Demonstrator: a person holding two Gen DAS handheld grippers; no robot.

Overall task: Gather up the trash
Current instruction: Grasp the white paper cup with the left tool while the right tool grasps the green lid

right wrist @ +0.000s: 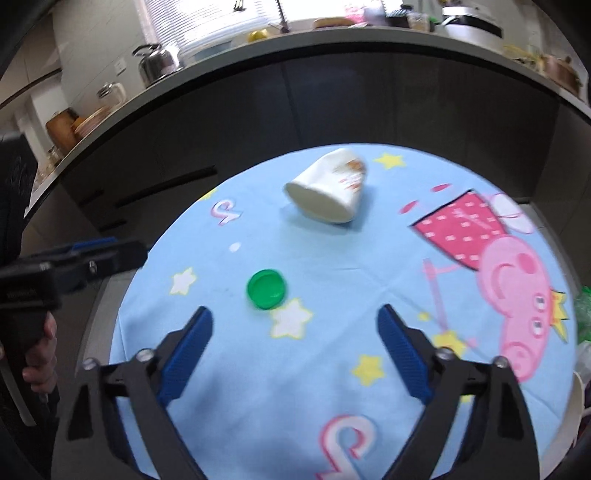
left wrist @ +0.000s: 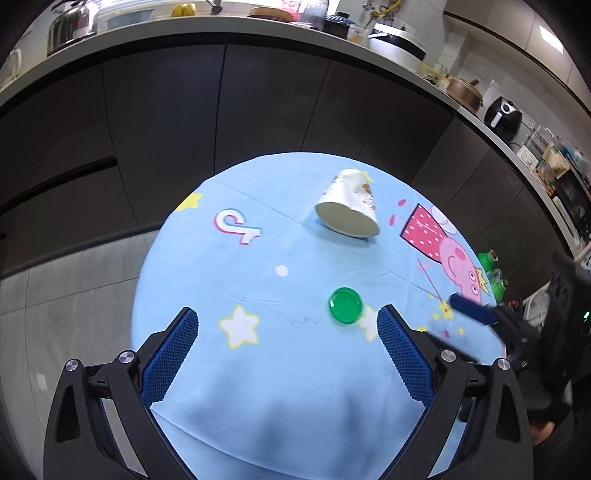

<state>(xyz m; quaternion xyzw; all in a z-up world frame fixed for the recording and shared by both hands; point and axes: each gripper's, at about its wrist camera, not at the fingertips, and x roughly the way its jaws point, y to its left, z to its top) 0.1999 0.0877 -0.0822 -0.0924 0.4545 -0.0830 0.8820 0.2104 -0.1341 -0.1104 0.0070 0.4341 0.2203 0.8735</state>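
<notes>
1. Table: round, covered with a light-blue cartoon cloth of stars and a pink pig; it stands in front of dark cabinets under a cluttered counter.
2. Cup: white paper, lying on its side on the far part of the cloth, mouth turned toward you.
3. Cap: green, round, flat on the cloth nearer you, well apart from the cup, beside a white star.
4. Your left gripper: jaws spread wide, nothing between the blue pads, hanging over the near cloth; the cap sits just ahead of its right finger.
5. Your right gripper: jaws wide, empty, over the cloth; the cap lies ahead toward its left finger, untouched.
6. Bottles: green plastic, past the table's right edge.
</notes>
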